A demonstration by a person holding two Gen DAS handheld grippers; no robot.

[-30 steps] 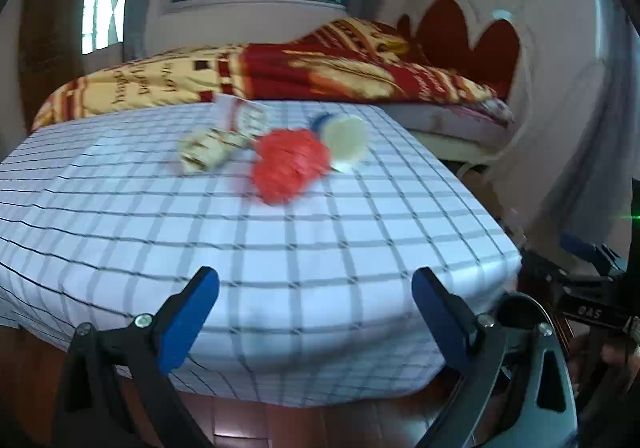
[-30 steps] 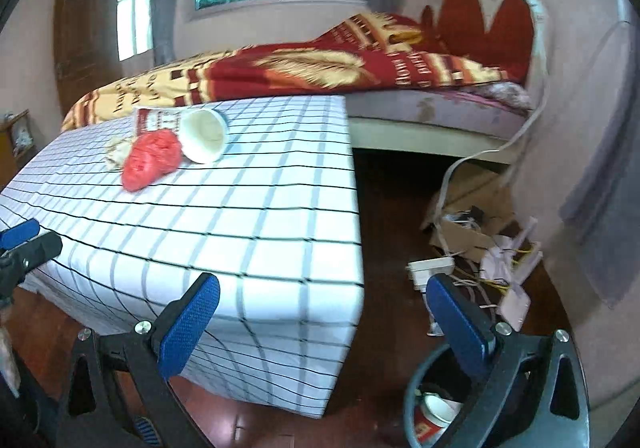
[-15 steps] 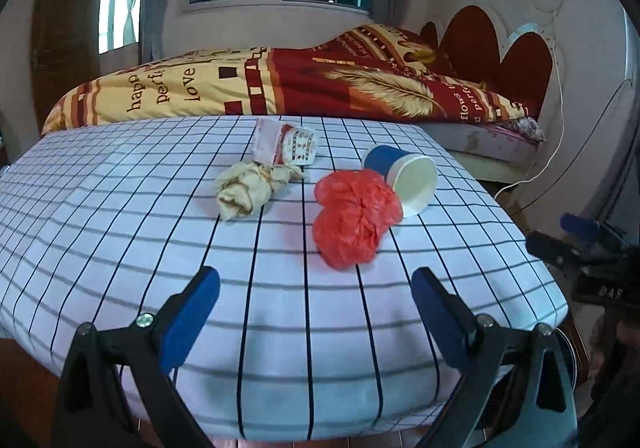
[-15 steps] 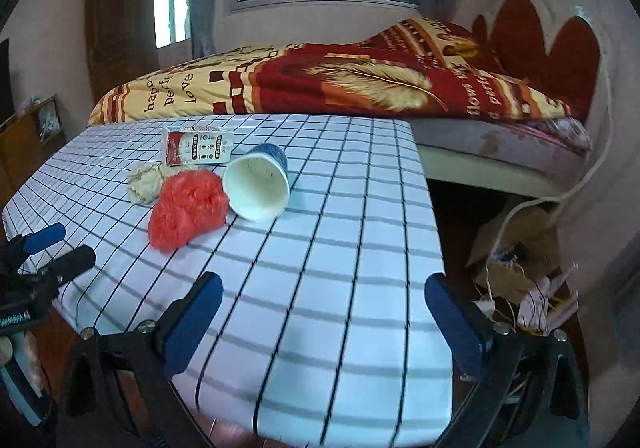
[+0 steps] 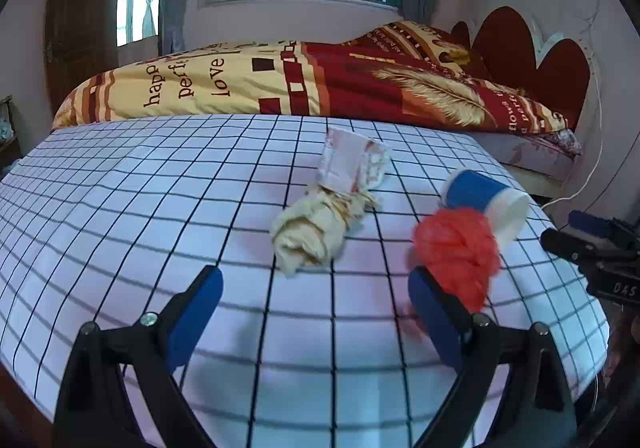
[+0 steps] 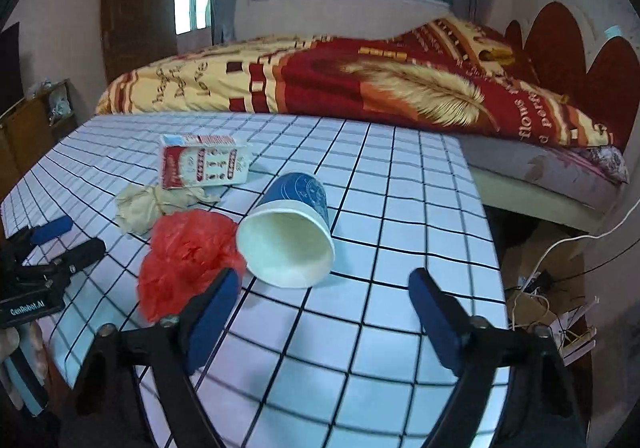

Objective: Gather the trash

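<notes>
On the checked tablecloth (image 5: 120,208) lie a cream crumpled paper wad (image 5: 312,236), a red crumpled plastic bag (image 5: 456,248), a blue paper cup (image 5: 484,200) on its side and a red-and-white carton (image 5: 352,164). My left gripper (image 5: 316,308) is open and empty, with the wad just ahead and the bag by its right finger. My right gripper (image 6: 324,312) is open and its jaws are closing with nothing between them. The cup (image 6: 288,244) lies just ahead with its mouth toward me, and the bag (image 6: 184,260) touches the left finger. The carton (image 6: 200,164) and wad (image 6: 148,204) lie beyond.
A bed with a red and yellow quilt (image 5: 320,84) stands right behind the table. The table's right edge (image 6: 492,248) drops to a floor with cables and cartons (image 6: 552,304). Each gripper shows at the edge of the other's view.
Both grippers have moved forward over the table, so the trash is much closer. The right gripper swung left from the table's corner toward the cup, and its jaws have narrowed.
</notes>
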